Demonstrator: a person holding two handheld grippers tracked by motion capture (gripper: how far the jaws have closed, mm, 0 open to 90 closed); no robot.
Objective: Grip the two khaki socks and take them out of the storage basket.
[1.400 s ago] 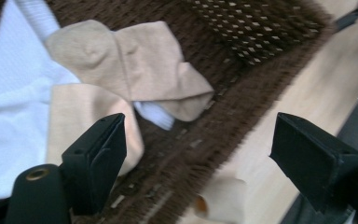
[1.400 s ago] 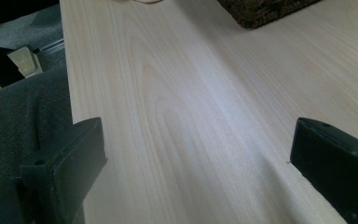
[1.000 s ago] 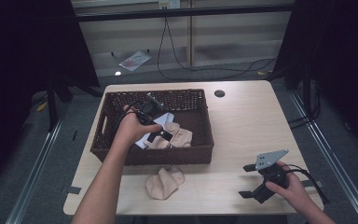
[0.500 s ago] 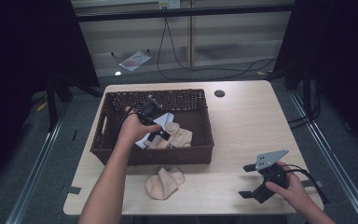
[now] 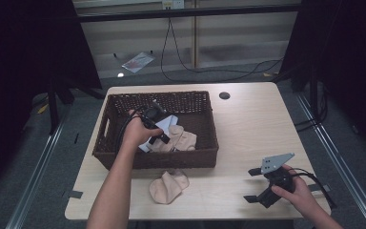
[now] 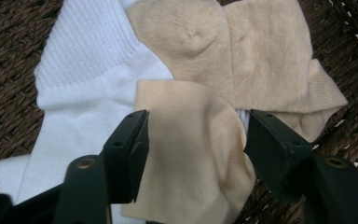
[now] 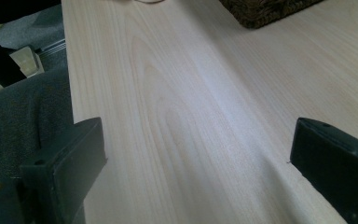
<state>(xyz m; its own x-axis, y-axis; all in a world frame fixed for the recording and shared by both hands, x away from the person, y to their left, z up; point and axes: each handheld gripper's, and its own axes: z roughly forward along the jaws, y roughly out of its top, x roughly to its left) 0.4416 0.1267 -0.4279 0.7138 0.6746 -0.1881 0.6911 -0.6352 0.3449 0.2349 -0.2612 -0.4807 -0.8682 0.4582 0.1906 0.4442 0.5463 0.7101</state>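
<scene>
A brown wicker basket [image 5: 114, 143] stands on the left half of the table. Inside it lie a white sock [image 6: 88, 93] and two beige socks [image 6: 261, 70], overlapping. My left gripper [image 5: 162, 137] reaches down into the basket and is open. Its jaws stand on either side of the nearer beige sock [image 6: 191, 154] without closing on it, as the left gripper [image 6: 196, 121] view shows. Another beige sock [image 5: 169, 186] lies on the table in front of the basket. My right gripper [image 5: 251, 185] rests open at the front right, with nothing between the jaws of this right gripper [image 7: 198, 135].
The light wooden table [image 5: 257, 129] has a round cable hole [image 5: 224, 95] at the back. A corner of the basket [image 7: 265, 9] shows in the right gripper view, with the table's edge and grey floor [image 7: 23, 107] to its left.
My left gripper has shifted slightly inside the basket over the socks. The right gripper has not moved.
</scene>
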